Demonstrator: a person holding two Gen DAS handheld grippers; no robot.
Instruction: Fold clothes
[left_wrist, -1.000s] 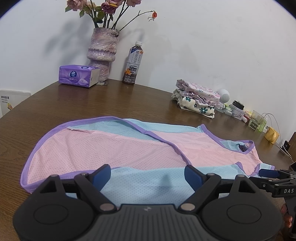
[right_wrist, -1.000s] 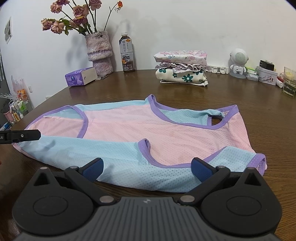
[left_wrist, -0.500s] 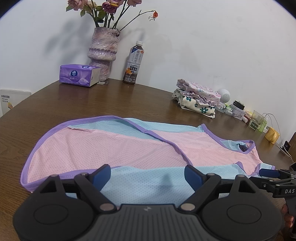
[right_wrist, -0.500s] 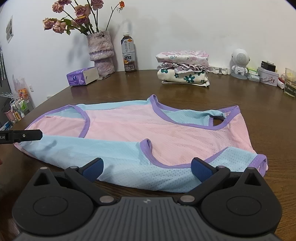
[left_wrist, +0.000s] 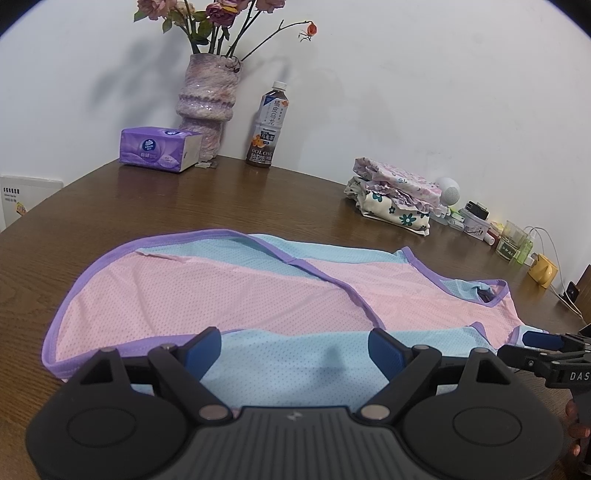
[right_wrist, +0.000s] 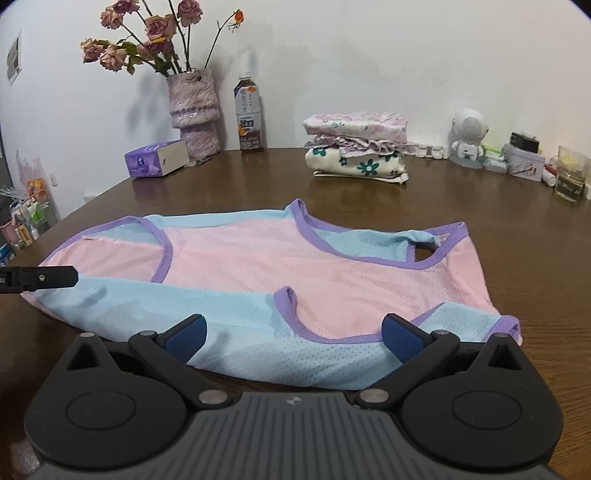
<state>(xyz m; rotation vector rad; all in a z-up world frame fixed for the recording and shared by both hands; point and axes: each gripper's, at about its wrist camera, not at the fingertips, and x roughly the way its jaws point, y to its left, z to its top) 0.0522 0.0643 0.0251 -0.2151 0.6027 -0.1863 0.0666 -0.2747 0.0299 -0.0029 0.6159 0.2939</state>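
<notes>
Vest (left_wrist: 236, 295) lies flat on the brown table (left_wrist: 184, 206), pink and blue mesh with purple trim, right ahead of both tools. Left gripper (left_wrist: 295, 345) has its blue pads wide apart with nothing between them, low over the near blue edge. Right gripper (right_wrist: 293, 332) is just as spread, also empty, over the near hem by an armhole. Way past the vest there's a stack of folded clothes (right_wrist: 356, 147), a tea bottle (right_wrist: 250, 118), a vase (left_wrist: 208, 99) and a tissue box (left_wrist: 159, 147).
</notes>
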